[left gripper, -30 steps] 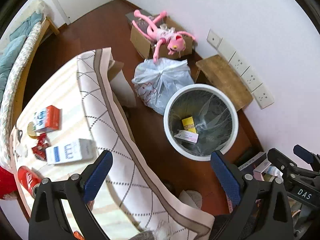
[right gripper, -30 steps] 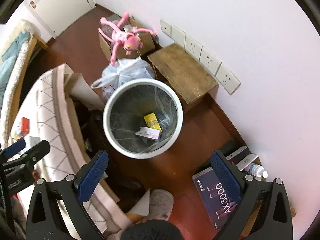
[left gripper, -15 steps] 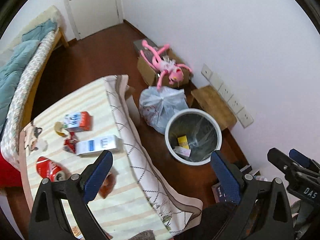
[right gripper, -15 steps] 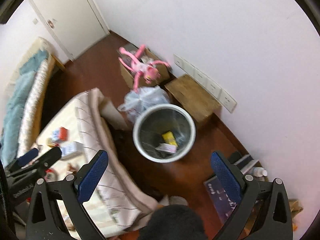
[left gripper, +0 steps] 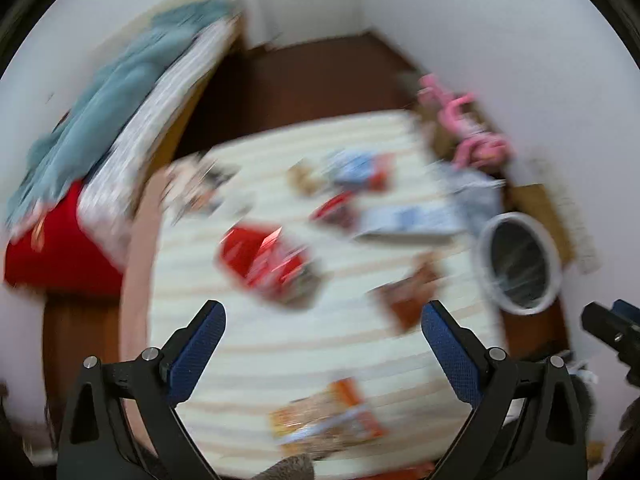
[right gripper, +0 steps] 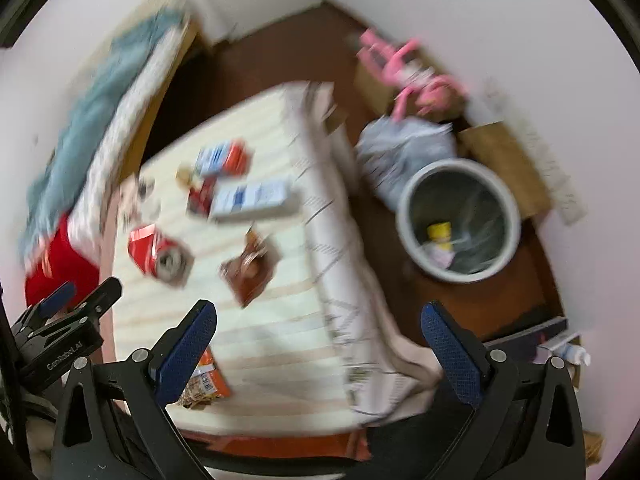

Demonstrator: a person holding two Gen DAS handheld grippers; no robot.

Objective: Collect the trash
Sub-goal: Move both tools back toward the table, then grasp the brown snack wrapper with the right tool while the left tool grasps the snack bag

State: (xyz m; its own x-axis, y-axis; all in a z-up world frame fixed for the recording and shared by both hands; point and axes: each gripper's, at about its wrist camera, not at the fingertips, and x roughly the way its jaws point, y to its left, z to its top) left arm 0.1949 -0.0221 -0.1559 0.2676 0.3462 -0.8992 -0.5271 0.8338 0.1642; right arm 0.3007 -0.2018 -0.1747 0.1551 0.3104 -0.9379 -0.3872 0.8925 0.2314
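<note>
Both views are motion-blurred, so positions are approx.

Left gripper: jaws spread wide, nothing between them, hovering above the tabletop. Ahead and a bit left of it lies a crushed red can; ahead-right a brown wrapper; just below and close to it an orange snack packet. Further ahead are a white-blue box and a red-blue carton.

Right gripper: also wide open and empty. The bin stands on the floor ahead-right of it, w/ a yellow item already inside.

Judgement: next step is picking one piece. Best to let the view settle, choose the nearest item (packet or can), come straight down w/ jaws straddling it, and close on the can's body, not the rim. Thin wrappers may slip; pinch an edge.
</note>
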